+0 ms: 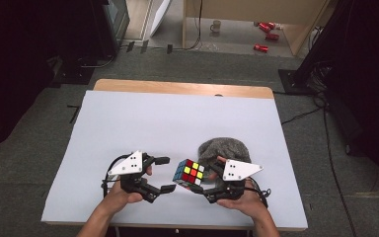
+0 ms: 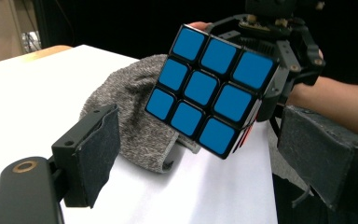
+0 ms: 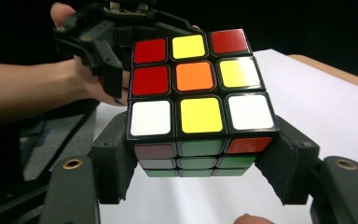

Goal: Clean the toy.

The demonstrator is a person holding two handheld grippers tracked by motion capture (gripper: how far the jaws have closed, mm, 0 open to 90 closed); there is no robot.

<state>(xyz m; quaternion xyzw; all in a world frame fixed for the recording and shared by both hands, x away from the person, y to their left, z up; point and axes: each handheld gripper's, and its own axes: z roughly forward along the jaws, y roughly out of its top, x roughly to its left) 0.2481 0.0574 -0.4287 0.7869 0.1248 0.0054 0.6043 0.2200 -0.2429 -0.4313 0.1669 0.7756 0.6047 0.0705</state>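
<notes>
A: The white, flat worktop (image 1: 177, 118) spans the frame's middle; a grey knitted cloth (image 1: 225, 149) lies lumped at lower right.

B: Just left of it, the right gripper (image 1: 203, 183) clamps the glossy puzzle cube (image 1: 189, 174) between padded jaws.

A: At lower left, the left gripper (image 1: 164, 174) gapes, jaws apart on nothing, beside the cube.

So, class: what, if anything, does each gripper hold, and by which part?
The right gripper clamps the puzzle cube by two opposite side faces. The left gripper holds nothing.
</notes>
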